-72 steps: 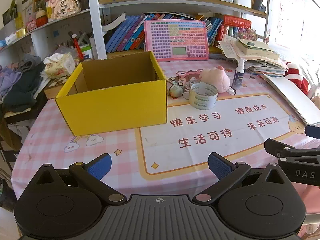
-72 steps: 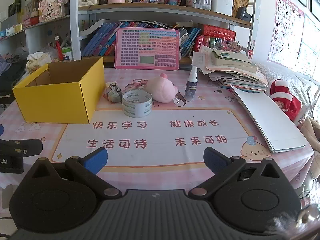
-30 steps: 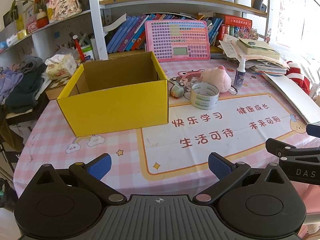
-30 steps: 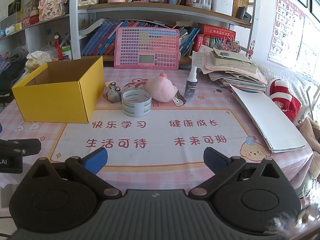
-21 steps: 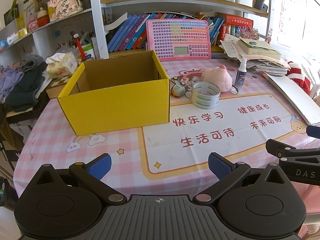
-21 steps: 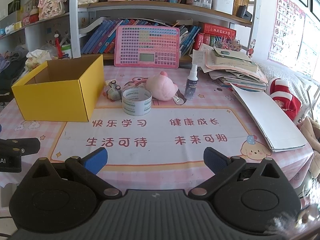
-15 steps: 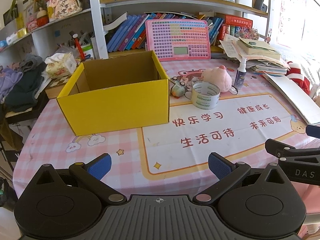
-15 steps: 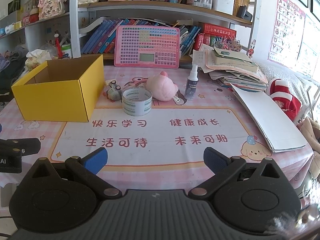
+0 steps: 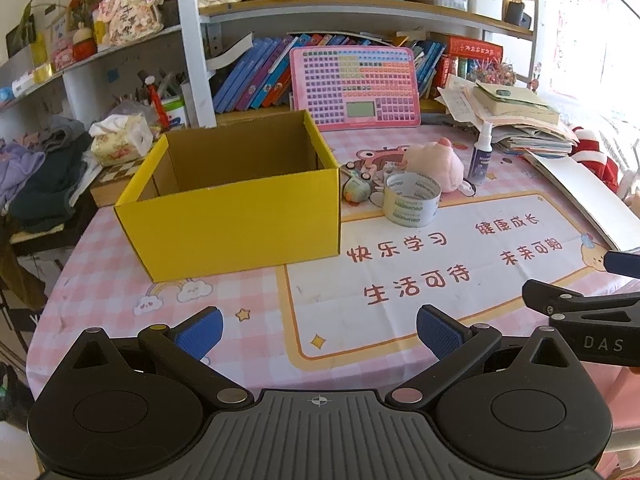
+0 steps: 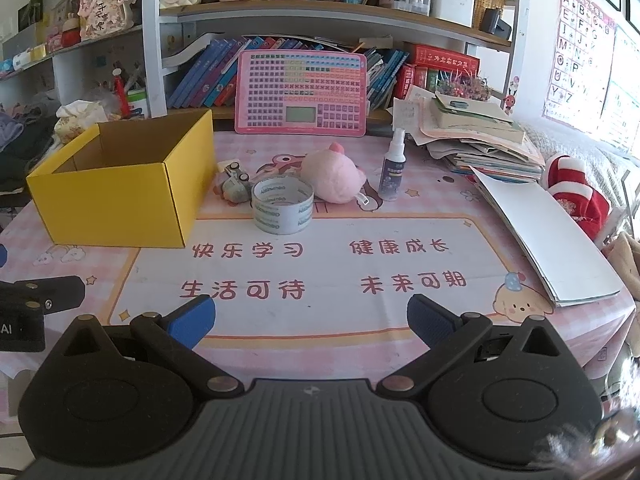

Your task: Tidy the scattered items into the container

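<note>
Both grippers hover low at the near table edge, well short of everything, so probably the task is only starting; left gripper [image 9: 318,332] has its blue pads spread wide with nothing between them; right gripper [image 10: 310,320] is equally wide apart and empty, likely readied for a first pick; yellow box [image 9: 240,216] sits open-topped at table left, what shows of its inside looks bare, floor mostly hidden by the front wall; scattered items cluster just right of the box: small toy car [image 10: 236,188] nearest it, tape roll [image 10: 282,210] standing on its flat side in front, pink plush [image 10: 334,178] behind the tape, spray bottle [image 10: 392,168] upright further right; none boxed yet; tape is closest to the right gripper, looks the easiest first grab.
</note>
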`<state>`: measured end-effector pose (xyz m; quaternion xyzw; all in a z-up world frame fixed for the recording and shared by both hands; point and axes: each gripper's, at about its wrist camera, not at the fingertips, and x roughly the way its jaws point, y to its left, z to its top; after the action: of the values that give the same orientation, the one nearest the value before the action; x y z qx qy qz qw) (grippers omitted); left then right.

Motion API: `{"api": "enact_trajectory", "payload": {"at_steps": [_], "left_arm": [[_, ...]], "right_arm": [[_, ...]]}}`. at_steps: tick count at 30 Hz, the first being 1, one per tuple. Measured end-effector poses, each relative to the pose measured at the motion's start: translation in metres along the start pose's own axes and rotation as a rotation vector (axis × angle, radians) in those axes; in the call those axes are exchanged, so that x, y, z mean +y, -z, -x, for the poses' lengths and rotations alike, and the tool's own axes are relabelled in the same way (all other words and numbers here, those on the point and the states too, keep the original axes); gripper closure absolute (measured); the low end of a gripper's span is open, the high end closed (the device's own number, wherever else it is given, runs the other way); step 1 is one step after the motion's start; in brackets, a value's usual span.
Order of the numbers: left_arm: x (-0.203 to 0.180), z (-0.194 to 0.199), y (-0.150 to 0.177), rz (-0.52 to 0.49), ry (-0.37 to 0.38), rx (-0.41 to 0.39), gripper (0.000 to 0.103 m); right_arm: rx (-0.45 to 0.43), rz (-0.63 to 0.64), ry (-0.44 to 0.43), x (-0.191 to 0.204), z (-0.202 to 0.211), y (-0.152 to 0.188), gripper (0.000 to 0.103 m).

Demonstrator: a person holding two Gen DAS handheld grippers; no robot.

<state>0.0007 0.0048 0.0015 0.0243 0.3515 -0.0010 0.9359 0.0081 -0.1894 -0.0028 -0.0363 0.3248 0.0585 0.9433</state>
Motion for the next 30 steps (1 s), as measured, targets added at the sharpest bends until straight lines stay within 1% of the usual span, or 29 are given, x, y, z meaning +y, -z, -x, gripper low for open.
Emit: {"api": "enact_trajectory", "payload": {"at_steps": [5,12,17,20,24,27,30], "left_arm": [[-0.003,-0.001,-0.002,-0.021,0.013,-0.005,0.000],[-0.010,-0.003,-0.004,-0.051,0.051,-0.020,0.000],[-0.012,-0.010,-0.008,-0.032,0.118,-0.014,0.000],[-0.015,-0.012,-0.011,-0.030,0.153,-0.028,0.000],[-0.024,-0.014,-0.018,-0.065,0.169,-0.068,0.000],[-0.031,-0.019,-0.025,-0.102,0.166,-0.086,0.000],[-0.038,-0.029,-0.030,-0.121,0.180,-0.075,0.000]], "right_arm": [[-0.006,-0.001,0.005,0.001,0.000,-0.002,0.001],[-0.006,0.013,0.020,0.000,-0.002,-0.005,0.000],[-0.011,-0.003,0.018,-0.008,-0.004,-0.006,0.000],[-0.013,0.000,0.024,-0.011,-0.007,-0.008,0.000],[-0.015,0.014,0.055,-0.015,-0.018,-0.013,0.000],[-0.005,0.007,0.032,-0.019,-0.029,-0.020,0.000],[-0.015,0.010,0.023,-0.021,-0.038,-0.028,0.000]]}}
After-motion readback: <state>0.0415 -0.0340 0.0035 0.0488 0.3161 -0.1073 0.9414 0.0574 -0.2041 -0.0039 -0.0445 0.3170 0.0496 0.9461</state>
